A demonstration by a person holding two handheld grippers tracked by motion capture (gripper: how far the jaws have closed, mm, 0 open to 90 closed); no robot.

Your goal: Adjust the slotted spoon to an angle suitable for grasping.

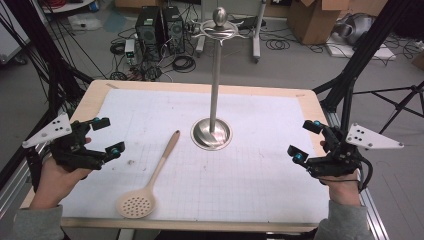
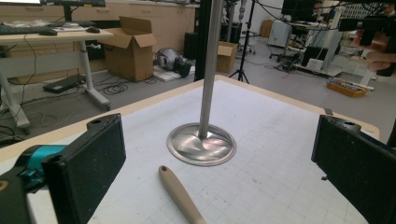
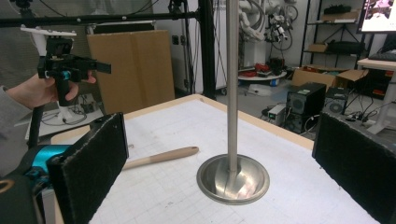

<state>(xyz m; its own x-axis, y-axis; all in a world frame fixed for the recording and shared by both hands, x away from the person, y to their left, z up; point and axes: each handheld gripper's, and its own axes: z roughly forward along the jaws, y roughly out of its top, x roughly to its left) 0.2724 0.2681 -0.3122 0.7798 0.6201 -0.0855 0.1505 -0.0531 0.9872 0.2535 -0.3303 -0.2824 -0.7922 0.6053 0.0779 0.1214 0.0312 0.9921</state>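
High view, lower left: a beige slotted spoon (image 1: 147, 184) — round perforated head, long handle — lies flat; left gripper (image 1: 110, 136) and right gripper (image 1: 305, 140) gape wide, empty.

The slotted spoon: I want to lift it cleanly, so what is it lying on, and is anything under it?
The slotted spoon lies flat on the white gridded mat that covers the table, its handle pointing towards the metal stand's base. Mat shows beside it; the patch directly beneath is covered.

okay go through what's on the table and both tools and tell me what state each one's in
Slotted spoon: lying flat, untouched.
Metal stand: upright, hooks bare.
Left tool: open, holding nothing, above the table's left edge.
Right tool: open, holding nothing, near the right edge.
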